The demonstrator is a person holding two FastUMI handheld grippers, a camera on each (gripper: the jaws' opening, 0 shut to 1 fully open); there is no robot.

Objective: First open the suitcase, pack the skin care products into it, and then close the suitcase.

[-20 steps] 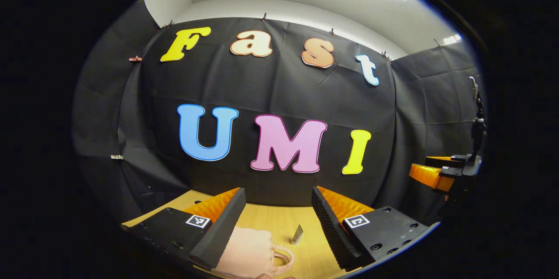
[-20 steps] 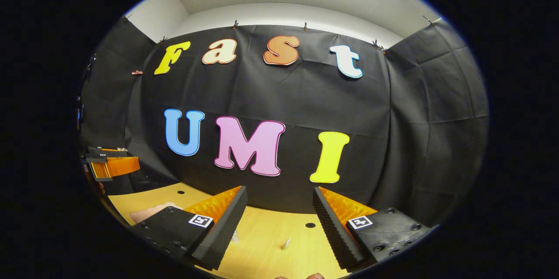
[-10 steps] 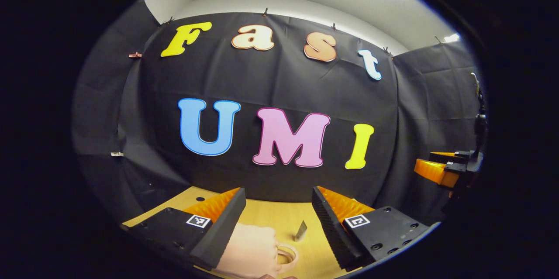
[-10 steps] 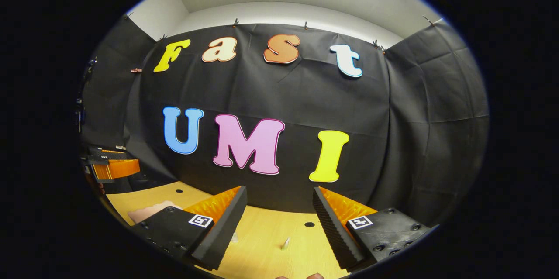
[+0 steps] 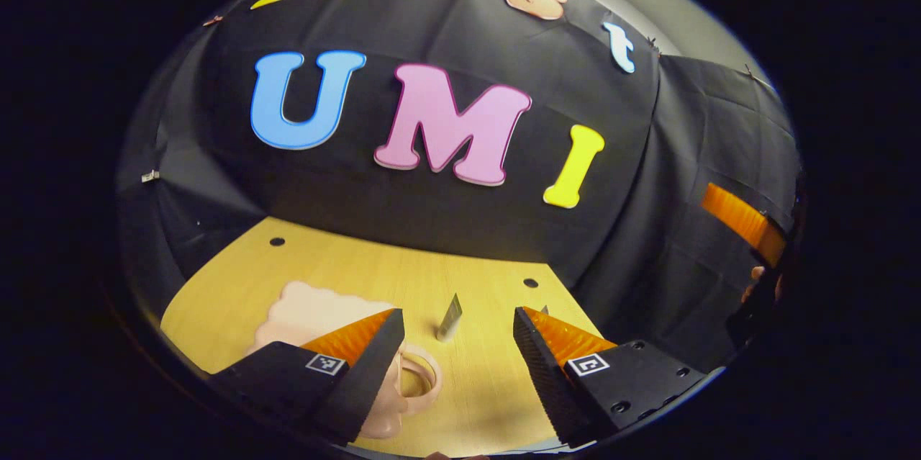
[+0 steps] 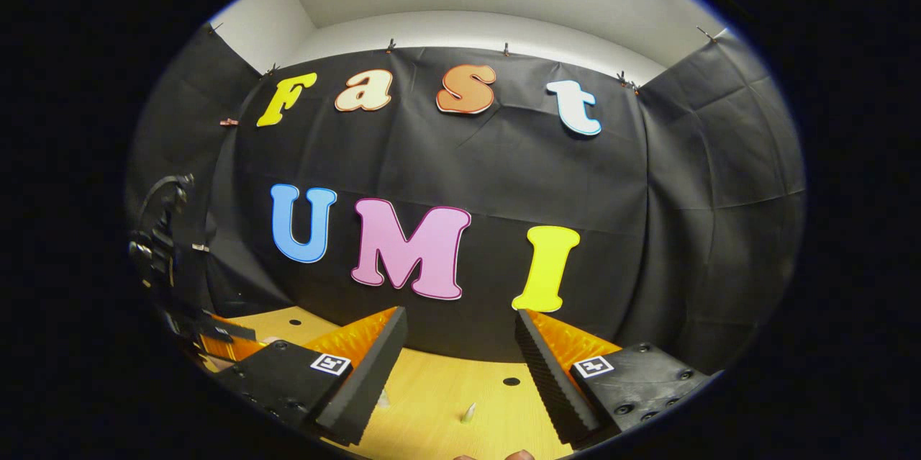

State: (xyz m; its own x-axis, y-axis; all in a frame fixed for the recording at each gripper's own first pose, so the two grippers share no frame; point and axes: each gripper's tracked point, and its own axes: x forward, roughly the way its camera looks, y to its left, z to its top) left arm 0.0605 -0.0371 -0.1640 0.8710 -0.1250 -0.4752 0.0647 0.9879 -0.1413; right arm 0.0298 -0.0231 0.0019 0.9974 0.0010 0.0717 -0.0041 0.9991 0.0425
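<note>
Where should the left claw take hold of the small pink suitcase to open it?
Probably the pink suitcase's loop handle, which sticks out toward the bare wooden table. Bring the open left claw down from above, one finger through the loop; its flat scalloped body offers less to pinch.

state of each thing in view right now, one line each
left gripper: open, nothing between its fingers, tilted down toward the table
right gripper: open, empty, held above the table
pink suitcase: closed, lying flat on the table, handle loop facing the near edge
skin care tube: standing upright on the table, apart from the suitcase, not yet packed
wooden table: bearing the suitcase and the tube
</note>
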